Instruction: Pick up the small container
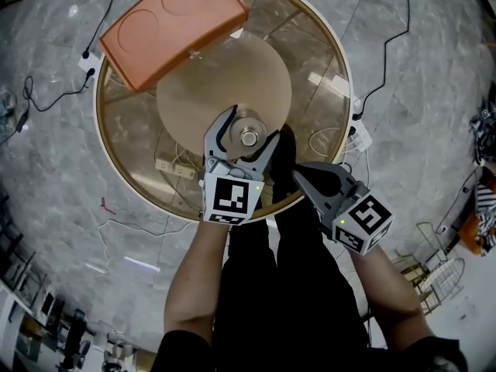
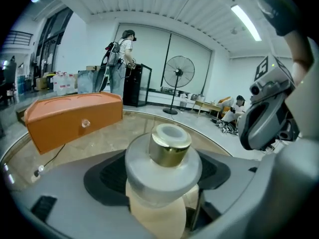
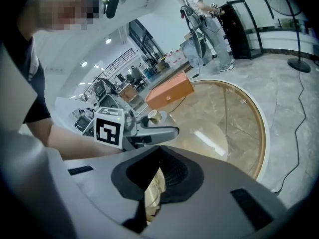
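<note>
Orange box (image 1: 172,28): lies at the far-left rim of the round glass table (image 1: 329,64).
Left gripper (image 1: 253,124): jaws spread wide, one on each side of the small container (image 1: 249,137), pads not pressing on it.
Small container: frosted jar with a gold cap, upright on the table's tan centre disc (image 1: 201,84).
Right gripper (image 1: 299,175): jaws closed together on nothing, just right of the left gripper, over the table's near edge.
</note>
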`<action>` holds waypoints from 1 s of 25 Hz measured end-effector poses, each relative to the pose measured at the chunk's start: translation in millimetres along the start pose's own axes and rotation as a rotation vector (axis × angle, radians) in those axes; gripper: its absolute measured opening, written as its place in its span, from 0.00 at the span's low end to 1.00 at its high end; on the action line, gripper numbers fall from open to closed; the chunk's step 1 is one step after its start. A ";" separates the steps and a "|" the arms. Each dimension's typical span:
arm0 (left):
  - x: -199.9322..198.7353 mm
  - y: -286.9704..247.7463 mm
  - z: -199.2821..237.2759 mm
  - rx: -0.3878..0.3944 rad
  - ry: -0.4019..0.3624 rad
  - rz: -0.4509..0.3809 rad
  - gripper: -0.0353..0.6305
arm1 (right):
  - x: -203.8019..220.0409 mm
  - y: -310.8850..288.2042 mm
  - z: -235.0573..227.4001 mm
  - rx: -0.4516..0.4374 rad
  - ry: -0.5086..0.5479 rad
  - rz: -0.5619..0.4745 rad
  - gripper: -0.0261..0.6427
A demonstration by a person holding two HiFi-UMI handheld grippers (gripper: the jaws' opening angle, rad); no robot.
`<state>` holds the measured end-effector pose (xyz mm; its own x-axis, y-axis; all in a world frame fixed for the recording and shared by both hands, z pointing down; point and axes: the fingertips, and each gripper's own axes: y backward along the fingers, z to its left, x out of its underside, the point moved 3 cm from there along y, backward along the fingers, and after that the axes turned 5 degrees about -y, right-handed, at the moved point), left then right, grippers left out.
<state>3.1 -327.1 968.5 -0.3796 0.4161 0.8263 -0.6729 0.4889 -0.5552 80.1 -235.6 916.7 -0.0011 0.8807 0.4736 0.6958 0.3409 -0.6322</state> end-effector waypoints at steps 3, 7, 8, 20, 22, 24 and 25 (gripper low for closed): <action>-0.8 -5.1 0.6 -0.031 0.010 0.000 0.60 | 4.8 7.2 -4.6 0.002 0.001 -0.009 0.06; 2.4 -9.9 -0.4 -0.066 -0.024 0.010 0.60 | 11.5 18.1 -9.0 0.014 -0.008 -0.039 0.06; 3.1 -10.2 -0.6 -0.070 -0.035 0.016 0.60 | 12.7 21.3 -8.4 0.017 -0.009 -0.049 0.06; -71.2 77.0 2.1 -0.105 -0.009 0.072 0.57 | -23.5 86.3 41.7 0.101 0.013 -0.146 0.06; -104.5 114.6 -14.1 -0.091 -0.017 0.082 0.57 | -38.7 112.3 68.5 0.102 0.001 -0.171 0.06; -143.7 154.6 -26.8 -0.079 -0.035 0.079 0.57 | -58.1 133.8 103.3 0.085 -0.006 -0.196 0.06; -163.0 174.5 -30.6 -0.079 -0.041 0.071 0.57 | -68.2 141.9 122.0 0.071 0.000 -0.204 0.06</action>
<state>-33.0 -286.1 734.0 -0.4512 0.4213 0.7867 -0.5914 0.5190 -0.6172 91.3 -207.3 719.8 -0.1368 0.7910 0.5963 0.6288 0.5345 -0.5648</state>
